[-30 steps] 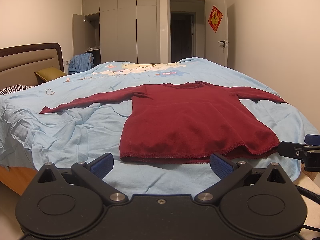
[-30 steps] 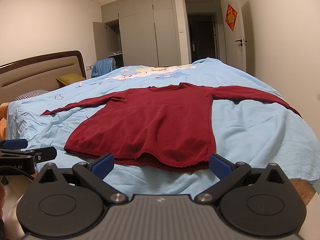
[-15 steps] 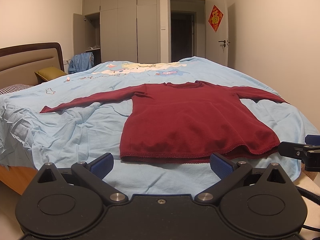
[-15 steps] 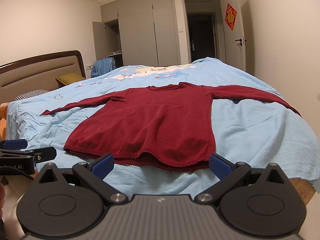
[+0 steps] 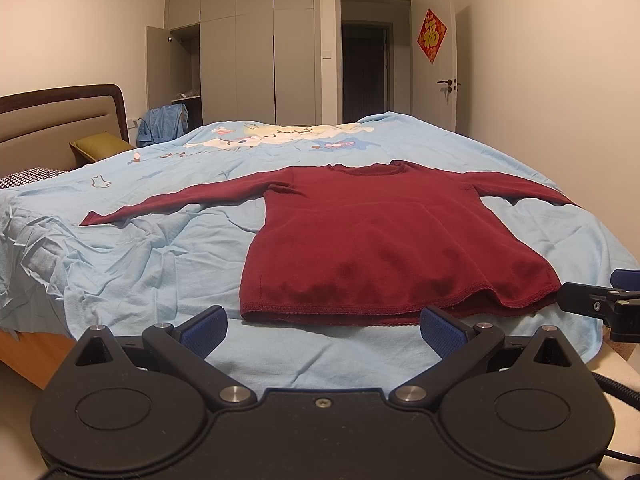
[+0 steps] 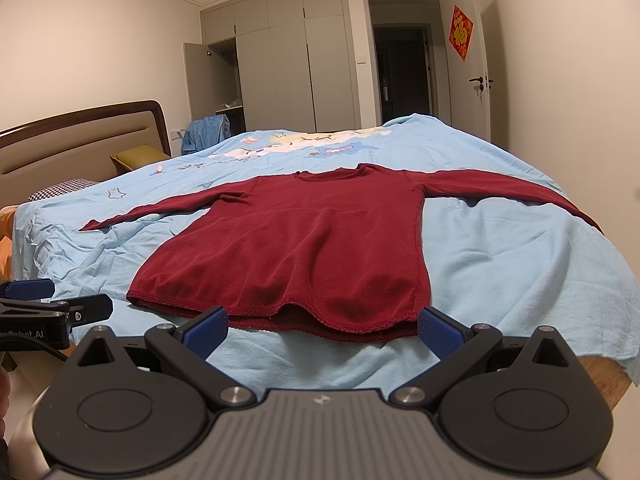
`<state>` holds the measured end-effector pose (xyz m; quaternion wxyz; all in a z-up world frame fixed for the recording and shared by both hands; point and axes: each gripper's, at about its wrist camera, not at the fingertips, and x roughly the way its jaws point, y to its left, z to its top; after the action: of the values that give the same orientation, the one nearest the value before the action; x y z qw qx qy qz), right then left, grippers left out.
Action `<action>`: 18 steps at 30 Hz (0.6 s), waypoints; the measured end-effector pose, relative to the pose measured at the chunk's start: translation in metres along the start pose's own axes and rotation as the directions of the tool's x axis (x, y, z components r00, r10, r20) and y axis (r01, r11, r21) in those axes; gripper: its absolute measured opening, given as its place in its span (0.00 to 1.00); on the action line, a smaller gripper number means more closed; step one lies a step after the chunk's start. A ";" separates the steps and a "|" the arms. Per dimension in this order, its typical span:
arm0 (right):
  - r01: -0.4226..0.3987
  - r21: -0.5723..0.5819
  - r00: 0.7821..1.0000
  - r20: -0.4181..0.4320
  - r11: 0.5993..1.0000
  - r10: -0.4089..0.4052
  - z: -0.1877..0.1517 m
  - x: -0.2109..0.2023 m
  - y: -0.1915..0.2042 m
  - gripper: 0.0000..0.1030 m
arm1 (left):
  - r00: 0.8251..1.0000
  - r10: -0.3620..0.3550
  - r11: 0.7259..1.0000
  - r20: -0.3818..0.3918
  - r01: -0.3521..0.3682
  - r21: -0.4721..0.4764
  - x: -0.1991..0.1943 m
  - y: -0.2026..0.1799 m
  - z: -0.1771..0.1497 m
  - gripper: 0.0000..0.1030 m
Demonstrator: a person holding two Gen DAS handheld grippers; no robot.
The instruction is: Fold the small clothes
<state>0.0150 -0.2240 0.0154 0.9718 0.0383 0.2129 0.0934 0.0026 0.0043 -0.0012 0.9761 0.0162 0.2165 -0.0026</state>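
On the bed's light blue sheet before us lies the dark red long-sleeved shirt, spread flat, unobstructed, while our left gripper and right gripper hover spread wide, empty.

Warm, dim indoor light; sharp focus, fisheye bending and dark corners.

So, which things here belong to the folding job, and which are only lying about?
For the job:
- dark red long-sleeved top, spread flat on the bed
- left claw, open, empty
- right claw, open, empty
- blue bedsheet, the folding surface

Only lying about:
- olive pillow
- checked pillow
- blue garment by the wardrobe
- red door decoration
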 end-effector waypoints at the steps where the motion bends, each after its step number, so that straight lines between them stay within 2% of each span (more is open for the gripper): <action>1: 0.000 0.000 1.000 0.000 1.000 0.000 0.000 0.000 0.000 1.00 | 1.000 0.000 1.000 0.000 0.000 0.000 0.000 0.000 0.000 0.99; 18: 0.023 0.000 1.000 -0.022 1.000 -0.023 0.000 0.003 0.001 1.00 | 0.999 -0.006 1.000 -0.035 0.005 -0.018 0.005 0.003 -0.007 0.99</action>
<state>0.0173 -0.2225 0.0148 0.9704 0.0349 0.2240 0.0828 0.0037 0.0079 -0.0097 0.9723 0.0069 0.2336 -0.0030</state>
